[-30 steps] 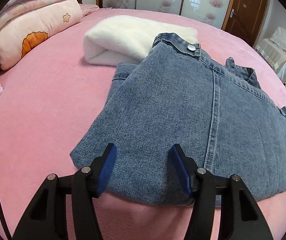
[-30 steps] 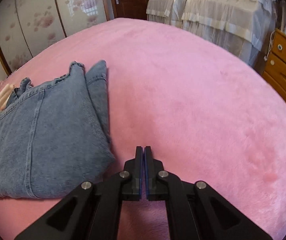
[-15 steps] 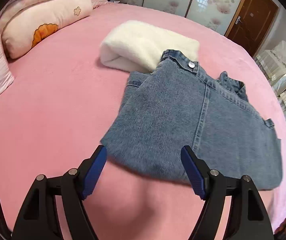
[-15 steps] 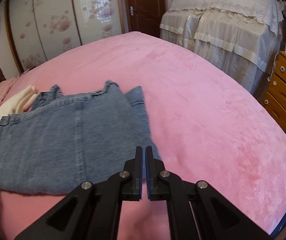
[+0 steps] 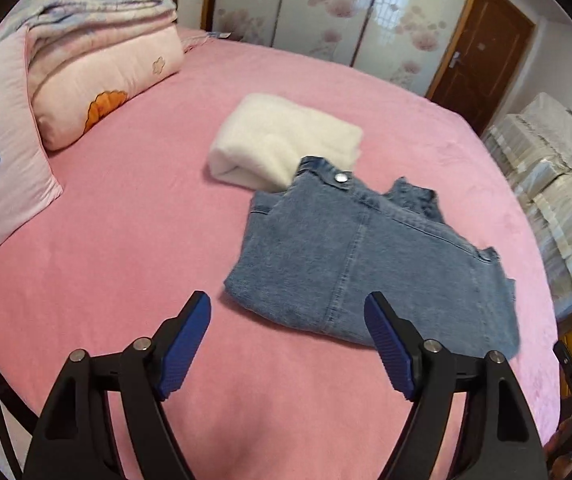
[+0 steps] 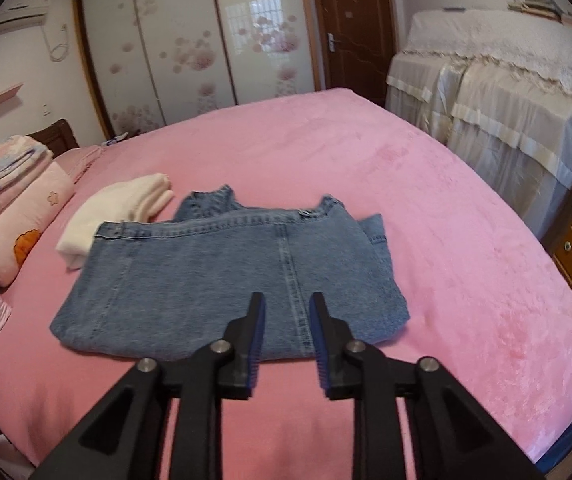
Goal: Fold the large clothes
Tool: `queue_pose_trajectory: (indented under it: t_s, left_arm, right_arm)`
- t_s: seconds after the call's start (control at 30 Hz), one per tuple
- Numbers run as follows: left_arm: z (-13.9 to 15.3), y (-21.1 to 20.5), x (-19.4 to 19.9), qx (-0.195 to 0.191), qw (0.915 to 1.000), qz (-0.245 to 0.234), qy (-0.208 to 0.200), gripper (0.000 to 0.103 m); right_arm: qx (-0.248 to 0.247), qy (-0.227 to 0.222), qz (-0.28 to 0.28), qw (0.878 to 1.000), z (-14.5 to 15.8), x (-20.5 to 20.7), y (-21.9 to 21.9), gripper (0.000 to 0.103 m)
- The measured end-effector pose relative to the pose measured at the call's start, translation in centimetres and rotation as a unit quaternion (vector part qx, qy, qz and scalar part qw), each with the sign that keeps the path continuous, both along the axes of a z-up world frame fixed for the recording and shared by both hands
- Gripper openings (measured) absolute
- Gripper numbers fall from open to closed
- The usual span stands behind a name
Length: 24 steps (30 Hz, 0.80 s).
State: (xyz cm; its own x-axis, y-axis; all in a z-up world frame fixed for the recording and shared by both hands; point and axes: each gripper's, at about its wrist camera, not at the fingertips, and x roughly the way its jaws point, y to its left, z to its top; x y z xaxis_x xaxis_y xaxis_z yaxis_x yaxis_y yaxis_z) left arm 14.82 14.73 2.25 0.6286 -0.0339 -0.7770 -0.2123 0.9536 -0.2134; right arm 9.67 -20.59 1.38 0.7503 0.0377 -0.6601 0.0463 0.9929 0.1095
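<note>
The left gripper [image 5: 288,316] has drawn back from the folded jeans [image 5: 370,264], jaws spread wide and empty; the denim's near edge now lies just ahead between them. Ahead-left, bare pink bed [image 5: 125,220] runs to the pillows [image 5: 97,80]. The right gripper [image 6: 286,320], pressed together a second ago, has parted narrowly, holding nothing, above the jeans' near edge. Right of it, open bed reaches the edge.
</note>
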Motion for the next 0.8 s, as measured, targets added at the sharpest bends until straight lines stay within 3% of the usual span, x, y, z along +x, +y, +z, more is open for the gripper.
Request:
queue_pose_trajectory:
  t_s: [0.17, 0.37, 0.57, 0.8]
  left_arm:
    - [0.3, -1.9, -2.1, -0.006, 0.9996, -0.027, -0.01, 0.082]
    - [-3.0, -3.5, -2.1, -0.044, 0.9971, -0.059, 0.017, 0.082]
    - [-9.3, -3.9, -1.1, -0.163, 0.9807, -0.097, 0.048, 0.082]
    - [-16.8, -3.0, 0.6, -0.244, 0.9652, -0.076, 0.054, 0.082]
  right_arm:
    - [-0.005, -0.019, 0.034, 0.999, 1.2, -2.1, 3.3, 0.036]
    - [-0.02, -0.035, 0.052, 0.998, -0.1, -3.3, 6.5, 0.039]
    - [-0.018, -0.044, 0.05, 0.998, -3.3, -3.4, 7.9, 0.047]
    - [-0.006, -0.017, 0.05, 0.999, -7.3, -1.5, 8.9, 0.047]
